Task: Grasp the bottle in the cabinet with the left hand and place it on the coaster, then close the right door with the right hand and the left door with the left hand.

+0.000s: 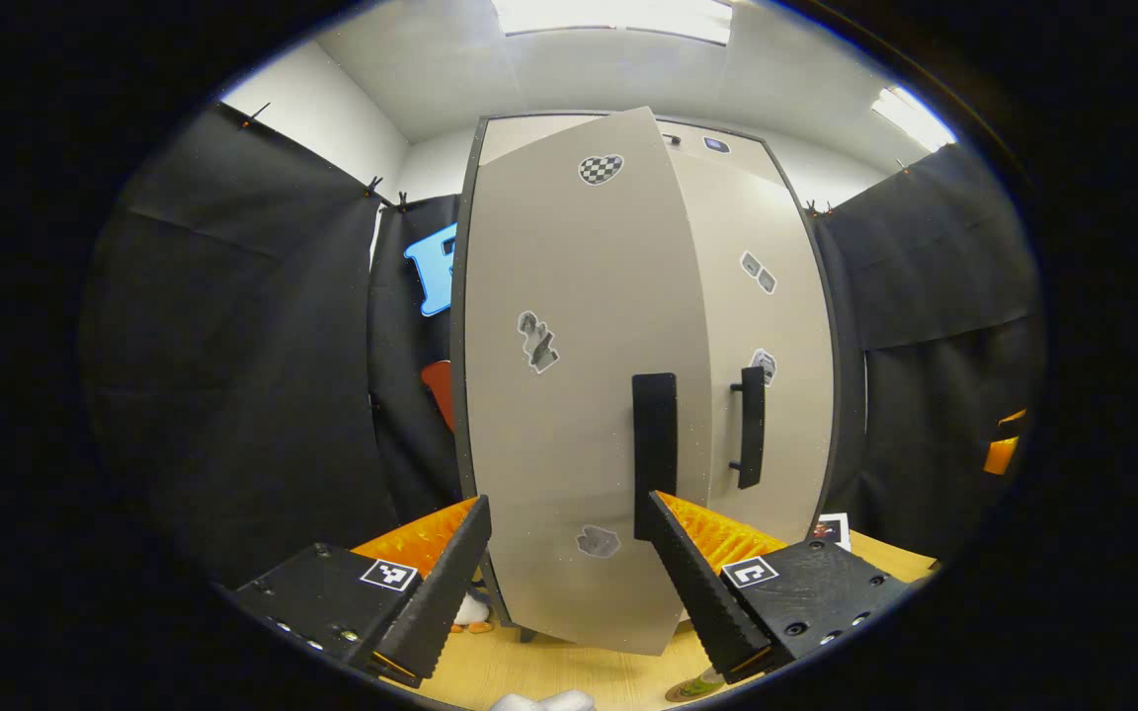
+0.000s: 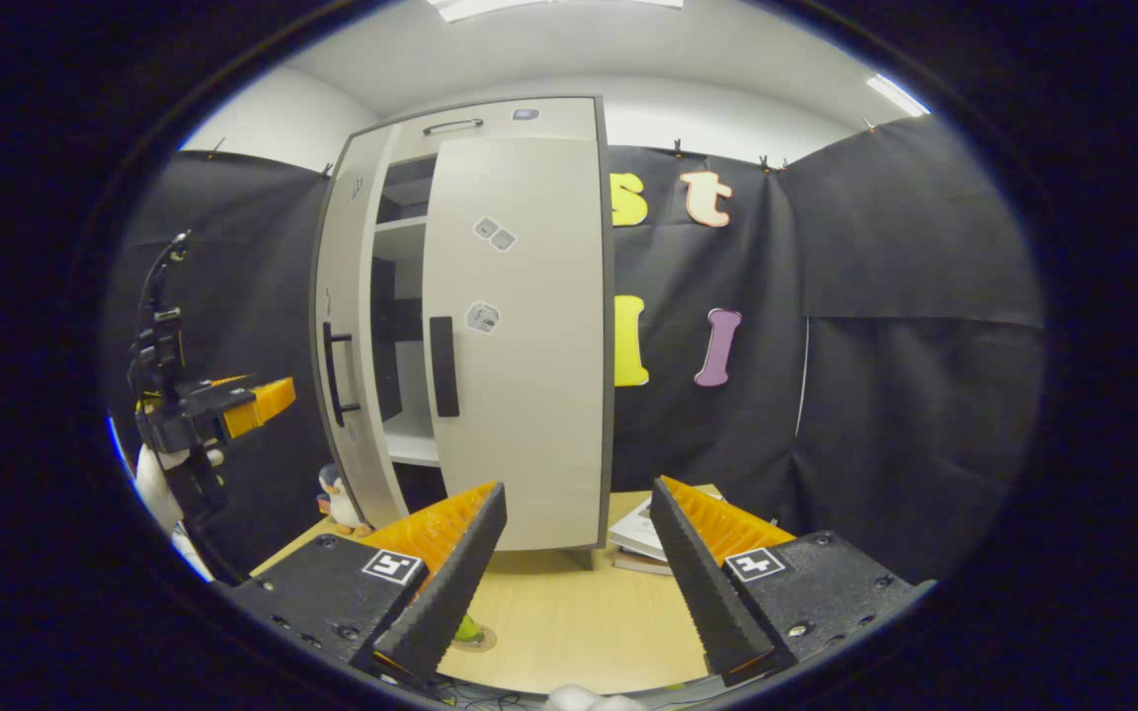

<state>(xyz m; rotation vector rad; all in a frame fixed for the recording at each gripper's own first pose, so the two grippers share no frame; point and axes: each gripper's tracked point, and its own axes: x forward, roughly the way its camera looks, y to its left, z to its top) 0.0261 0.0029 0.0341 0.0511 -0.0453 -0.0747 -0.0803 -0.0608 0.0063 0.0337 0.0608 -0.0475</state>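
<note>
The tall beige cabinet (image 2: 520, 336) stands on the wooden table. Its right door (image 2: 529, 395) lies flat against the frame, black handle (image 2: 444, 365) facing me. The left door (image 1: 579, 395) hangs ajar, and shelves (image 2: 411, 449) show through the gap. My left gripper (image 1: 566, 502) is open, close in front of the left door, its right fingertip below that door's handle (image 1: 654, 444). In the right gripper view the left gripper (image 2: 258, 400) hovers left of the cabinet. My right gripper (image 2: 579, 489) is open and holds nothing. A round coaster (image 2: 478, 642) with something green on it peeks from behind a finger.
A penguin toy (image 2: 337, 494) stands at the cabinet's left foot. Stacked books (image 2: 643, 538) lie on the table (image 2: 569, 612) right of the cabinet. Black cloth walls close in the booth on all sides. A white-gloved hand (image 2: 159, 484) holds the left gripper.
</note>
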